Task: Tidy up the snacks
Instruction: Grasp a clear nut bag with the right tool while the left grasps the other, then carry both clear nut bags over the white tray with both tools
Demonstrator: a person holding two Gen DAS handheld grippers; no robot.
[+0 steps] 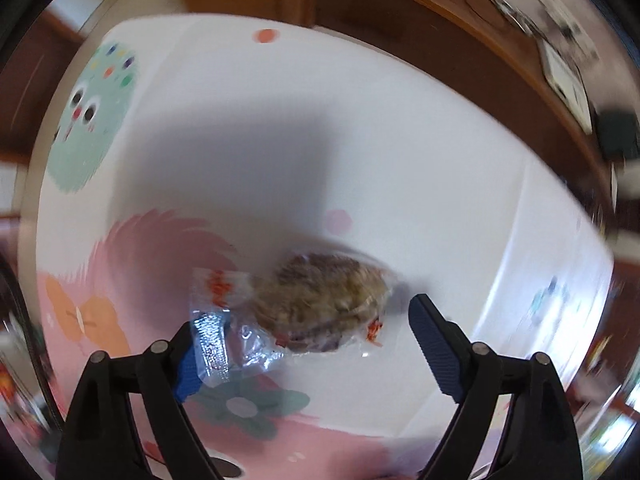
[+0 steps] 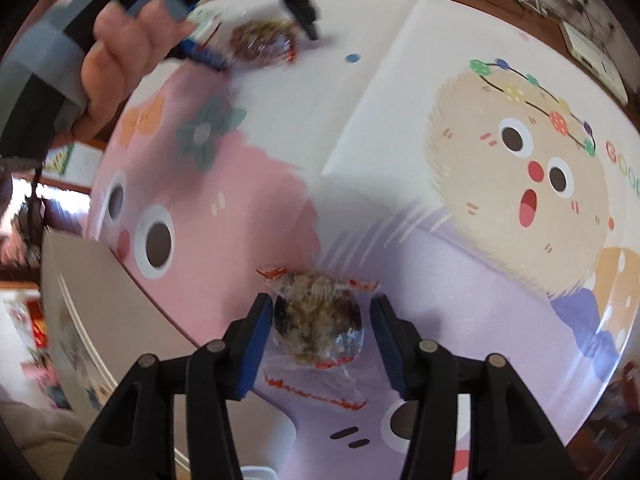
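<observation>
Straddling wrapped snack (image 2: 318, 320), right claw (image 2: 318, 332) ajar, pads apart from wrapper.

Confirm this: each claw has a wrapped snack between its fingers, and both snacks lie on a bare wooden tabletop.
Wrong on the surface. The left claw and right claw each have a wrapped snack between their fingers, but both lie on a cartoon-printed cloth; both wrist views show it.

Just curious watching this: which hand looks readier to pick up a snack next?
Probably the right. The right gripper has a wrapped snack squarely between its open jaws. The left gripper stands wide, its snack off-centre.
</observation>
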